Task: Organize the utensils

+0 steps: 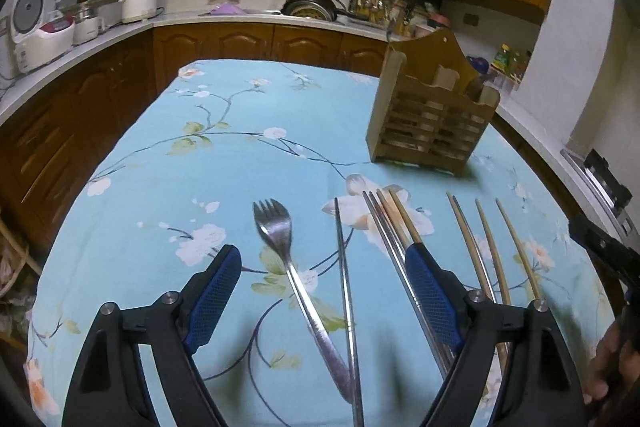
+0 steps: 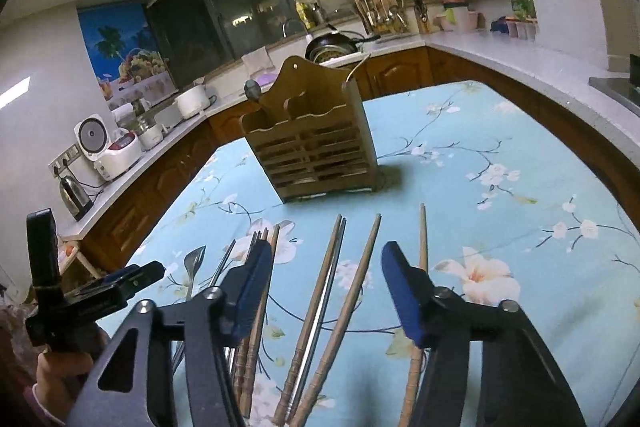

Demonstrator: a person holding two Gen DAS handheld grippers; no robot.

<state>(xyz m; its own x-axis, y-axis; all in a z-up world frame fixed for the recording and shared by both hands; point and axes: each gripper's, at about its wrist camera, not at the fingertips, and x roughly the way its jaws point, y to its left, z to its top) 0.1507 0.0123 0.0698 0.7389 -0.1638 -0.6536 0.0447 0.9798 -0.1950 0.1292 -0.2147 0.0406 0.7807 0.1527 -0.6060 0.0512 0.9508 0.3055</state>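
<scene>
A metal fork (image 1: 296,291) and a single metal chopstick (image 1: 346,291) lie on the floral tablecloth between the tips of my open, empty left gripper (image 1: 324,259). More metal and wooden chopsticks (image 1: 394,223) lie by its right finger, with several thin wooden ones (image 1: 492,251) further right. A wooden utensil holder (image 1: 432,107) stands beyond them. My right gripper (image 2: 328,259) is open and empty above wooden and metal chopsticks (image 2: 332,291). The holder (image 2: 312,147) stands ahead with a spoon handle (image 2: 253,90) sticking out of its left compartment. The fork (image 2: 194,265) lies at left.
The table (image 1: 224,155) has a light blue flowered cloth. Wooden kitchen cabinets and a white counter (image 1: 100,39) with rice cookers, a pan and a kettle (image 2: 74,193) wrap around it. The left gripper's body (image 2: 80,291) shows at the left of the right wrist view.
</scene>
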